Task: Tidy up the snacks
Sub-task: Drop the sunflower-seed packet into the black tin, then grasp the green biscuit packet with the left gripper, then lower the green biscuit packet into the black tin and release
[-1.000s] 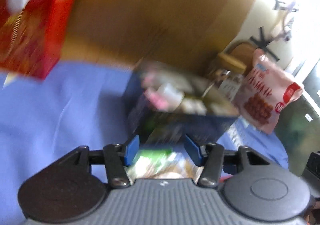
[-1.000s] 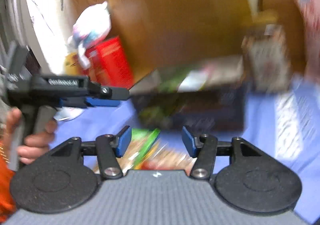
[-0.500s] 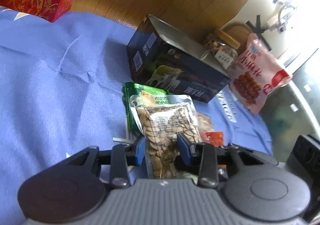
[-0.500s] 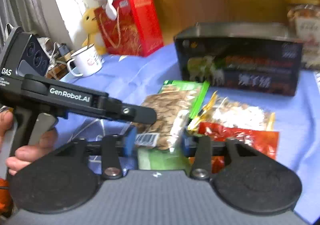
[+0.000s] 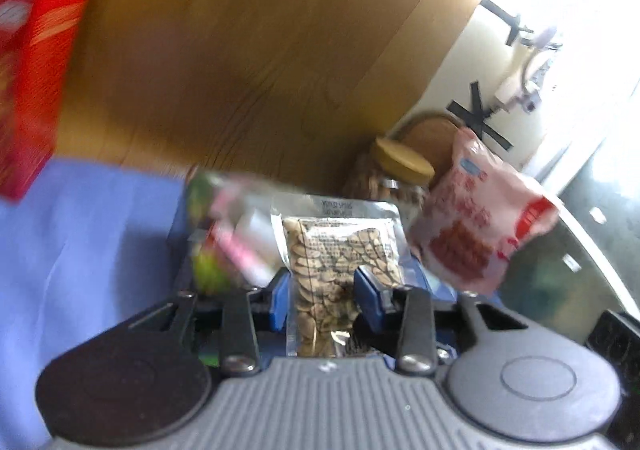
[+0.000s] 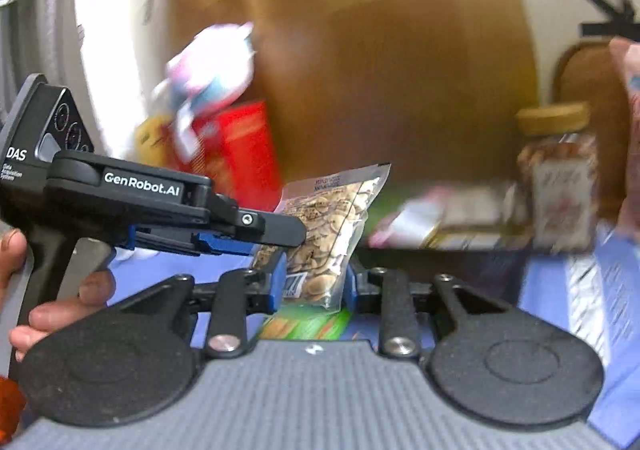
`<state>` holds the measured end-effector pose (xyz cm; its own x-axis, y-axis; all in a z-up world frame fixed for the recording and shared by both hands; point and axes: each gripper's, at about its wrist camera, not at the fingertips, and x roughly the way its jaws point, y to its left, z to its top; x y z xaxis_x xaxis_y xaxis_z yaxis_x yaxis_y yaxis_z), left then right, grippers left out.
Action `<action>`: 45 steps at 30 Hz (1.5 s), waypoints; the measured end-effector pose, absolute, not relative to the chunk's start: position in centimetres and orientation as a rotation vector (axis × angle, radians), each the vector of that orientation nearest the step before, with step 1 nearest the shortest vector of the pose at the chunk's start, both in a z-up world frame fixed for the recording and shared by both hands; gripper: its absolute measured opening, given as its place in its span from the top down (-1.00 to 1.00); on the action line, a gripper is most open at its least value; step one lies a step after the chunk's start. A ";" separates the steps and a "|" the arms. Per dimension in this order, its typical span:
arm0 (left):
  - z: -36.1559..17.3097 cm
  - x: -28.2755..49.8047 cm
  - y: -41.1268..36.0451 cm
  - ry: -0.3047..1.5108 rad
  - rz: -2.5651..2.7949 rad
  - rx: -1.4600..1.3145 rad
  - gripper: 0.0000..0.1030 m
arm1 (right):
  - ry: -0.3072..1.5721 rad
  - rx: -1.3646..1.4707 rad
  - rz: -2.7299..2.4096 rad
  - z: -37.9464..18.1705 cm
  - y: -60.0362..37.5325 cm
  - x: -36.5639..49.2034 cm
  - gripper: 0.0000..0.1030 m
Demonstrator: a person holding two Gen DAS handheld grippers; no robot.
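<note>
Gripping one clear seed pack (image 5: 340,250) from both sides, the left gripper (image 5: 320,298) and the right gripper (image 6: 310,284) hold it up off the blue cloth (image 5: 80,250). In the left wrist view the pack stands upright between the blue pads (image 5: 366,290), its silver sealed edge on top, and the pads press on its lower part. In the right wrist view the same pack (image 6: 332,226) leans to the right, its barcode end down between that gripper's pads (image 6: 278,282), while the left gripper's black finger (image 6: 276,228) reaches in from the left and meets the pack's side. The right gripper's jaws have just been closing, with the pack between them; the left gripper's have also narrowed on it.

A hand (image 6: 48,302) wraps the left gripper's handle at the left edge. Below the pack, a green packet (image 6: 308,324) lies on the cloth. Behind it sits a dark box (image 5: 224,234) with blurred snacks in it; a cork-lidded jar (image 6: 556,177) stands to its right, and a pink bag (image 5: 480,226) stands just beside the jar. A red gift bag (image 6: 240,153) with a plush toy (image 6: 212,65) above it stands at the back left, against a wooden panel (image 5: 240,69). Both views are blurred apart from the grippers and the pack.
</note>
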<state>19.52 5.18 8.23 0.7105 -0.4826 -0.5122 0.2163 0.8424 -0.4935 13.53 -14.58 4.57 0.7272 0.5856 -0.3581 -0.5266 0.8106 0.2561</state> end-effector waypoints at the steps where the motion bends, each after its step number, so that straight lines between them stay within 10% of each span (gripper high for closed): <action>1: 8.2 20.9 4.4 0.666 -0.383 -0.395 0.23 | 0.433 0.148 0.595 4.7 -14.9 14.8 0.24; 5: 6.8 25.0 2.4 0.699 -0.225 -0.285 0.01 | 0.435 0.145 0.457 4.1 -15.4 19.1 -0.23; 24: 1.4 13.9 12.0 0.823 -0.248 -0.477 -0.18 | 0.703 0.146 0.669 -0.2 -12.9 14.4 0.12; 29: 0.2 14.5 10.4 0.852 -0.277 -0.445 -0.16 | 0.669 -0.145 0.660 -1.4 -8.5 14.1 -0.71; 32: 0.1 14.3 9.2 0.852 -0.309 -0.418 0.10 | 0.692 -0.224 0.687 -2.4 -7.0 14.0 -0.66; 34: 0.1 14.3 8.3 0.854 -0.306 -0.399 0.15 | 0.700 -0.211 0.716 -2.1 -6.8 13.9 -0.24; 45: 6.5 13.4 7.0 0.713 -0.373 -0.400 0.19 | 0.488 -0.198 0.670 1.3 -8.9 10.0 -0.09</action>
